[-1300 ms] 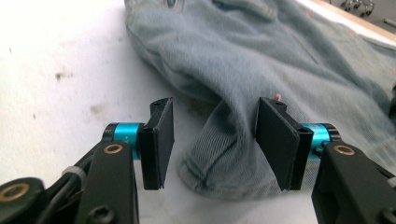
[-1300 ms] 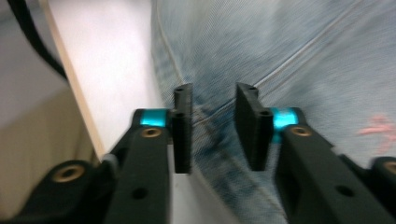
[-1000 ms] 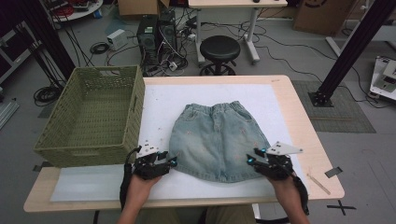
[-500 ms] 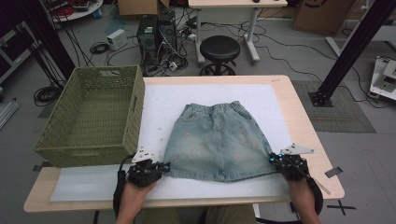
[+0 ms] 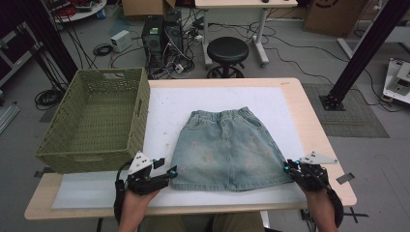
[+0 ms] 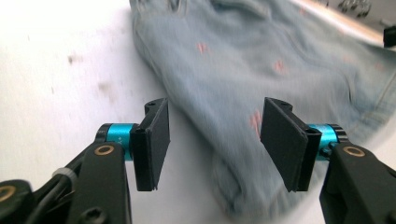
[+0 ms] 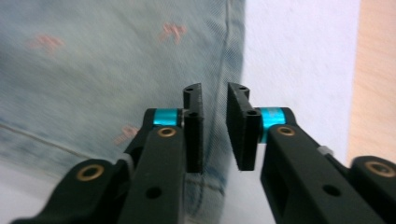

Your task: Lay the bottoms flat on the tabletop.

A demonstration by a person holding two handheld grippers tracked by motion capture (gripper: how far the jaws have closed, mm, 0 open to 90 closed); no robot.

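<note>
Lying flat mid-table on the white mat (image 5: 164, 111), a denim skirt (image 5: 225, 150), hem toward the near edge.
Hovering at the two hem corners: left gripper (image 5: 170, 172) just opening, spread wide over the corner, clamping nothing; right gripper (image 5: 289, 166) parting slightly, side seam in the gap, pads apparently not pinching. Likely handling soft, limp, light (denim sagging, not slipping); best pinching at stiff seamed hem corners or waistband.

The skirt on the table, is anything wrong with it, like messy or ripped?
Nothing stands out. The denim skirt lies flat and spread out on the white mat, waistband at the far end, no rips showing. The mat has a few small dark smudges.
</note>
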